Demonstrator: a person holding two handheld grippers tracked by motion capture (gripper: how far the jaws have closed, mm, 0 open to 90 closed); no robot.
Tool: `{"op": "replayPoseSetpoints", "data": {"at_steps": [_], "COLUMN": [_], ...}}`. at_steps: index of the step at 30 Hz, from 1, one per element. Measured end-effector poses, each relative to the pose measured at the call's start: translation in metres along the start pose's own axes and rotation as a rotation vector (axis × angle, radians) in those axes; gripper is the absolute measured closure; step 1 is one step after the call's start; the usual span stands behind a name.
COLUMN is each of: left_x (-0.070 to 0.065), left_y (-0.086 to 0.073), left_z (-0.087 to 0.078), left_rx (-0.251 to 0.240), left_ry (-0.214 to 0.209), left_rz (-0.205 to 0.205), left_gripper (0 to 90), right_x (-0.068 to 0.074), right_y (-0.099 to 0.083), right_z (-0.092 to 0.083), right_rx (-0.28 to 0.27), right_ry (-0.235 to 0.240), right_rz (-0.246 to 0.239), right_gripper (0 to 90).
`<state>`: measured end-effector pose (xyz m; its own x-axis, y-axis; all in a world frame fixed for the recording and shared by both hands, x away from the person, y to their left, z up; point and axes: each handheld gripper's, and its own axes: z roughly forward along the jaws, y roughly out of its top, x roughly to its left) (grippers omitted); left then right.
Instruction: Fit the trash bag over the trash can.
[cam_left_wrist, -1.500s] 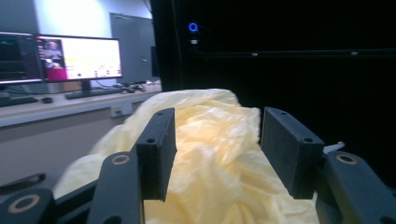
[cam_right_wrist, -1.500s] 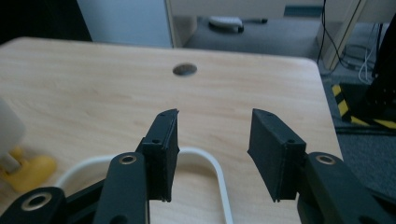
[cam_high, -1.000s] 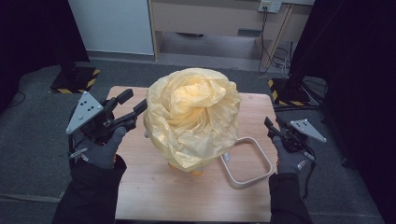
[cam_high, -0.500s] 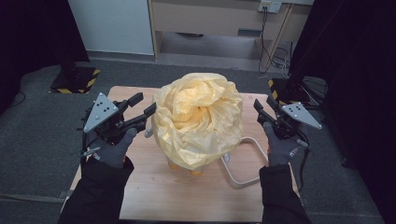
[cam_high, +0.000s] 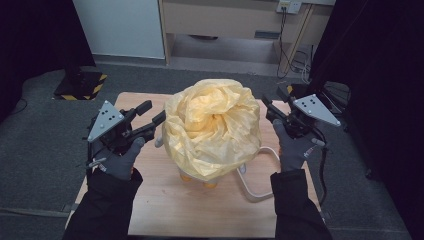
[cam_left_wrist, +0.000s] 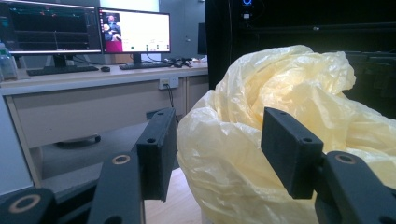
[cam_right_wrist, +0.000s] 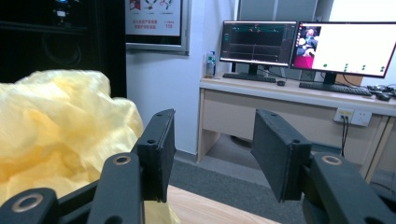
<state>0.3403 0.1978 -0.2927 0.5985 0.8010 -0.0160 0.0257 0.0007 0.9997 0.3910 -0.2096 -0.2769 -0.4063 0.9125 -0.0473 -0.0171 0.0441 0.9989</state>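
Observation:
A crumpled yellow plastic bag (cam_high: 214, 127) bulges up over an orange-based thing in the middle of the wooden table (cam_high: 165, 210). My left gripper (cam_high: 152, 113) hangs open at the bag's left side, its jaws a short way from the plastic. In the left gripper view the bag (cam_left_wrist: 299, 140) lies behind and between the black fingers (cam_left_wrist: 156, 151). My right gripper (cam_high: 272, 102) is open just right of the bag, level with its top. The right gripper view has the bag (cam_right_wrist: 56, 130) at the left, outside the jaws.
A pale looped handle or frame (cam_high: 260, 175) lies on the table right of the bag. Small orange feet (cam_high: 186, 176) peek out under the bag. A desk with monitors (cam_right_wrist: 345, 49) stands beyond the table, and dark carpet surrounds it.
Both grippers have moved inward and up toward the bag from the table's sides. The right one has risen from near the looped frame to the bag's upper right.

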Motion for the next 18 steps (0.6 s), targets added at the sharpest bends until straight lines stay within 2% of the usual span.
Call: {"op": "replayPoseSetpoints", "data": {"at_steps": [6, 10, 14, 18], "left_x": [0.003, 0.004, 0.001, 0.002], "left_y": [0.009, 0.010, 0.000, -0.010], "left_z": [0.001, 0.008, 0.013, 0.010], "left_rx": [-0.025, -0.005, 0.034, 0.051], "left_ry": [0.017, 0.018, 0.001, -0.005], "left_rz": [-0.005, -0.006, -0.011, -0.024], "left_gripper": [46.6, 46.5, 46.3, 46.8], "right_x": [0.009, 0.015, 0.019, 0.020], "right_y": [0.007, 0.008, -0.002, -0.020], "right_z": [0.006, 0.013, 0.017, 0.017], "right_rx": [-0.005, 0.014, 0.058, 0.101], "right_ry": [0.018, 0.042, 0.080, 0.107], "right_rz": [-0.012, -0.011, -0.017, -0.024], "right_gripper": [48.9, 48.5, 47.9, 48.2]}}
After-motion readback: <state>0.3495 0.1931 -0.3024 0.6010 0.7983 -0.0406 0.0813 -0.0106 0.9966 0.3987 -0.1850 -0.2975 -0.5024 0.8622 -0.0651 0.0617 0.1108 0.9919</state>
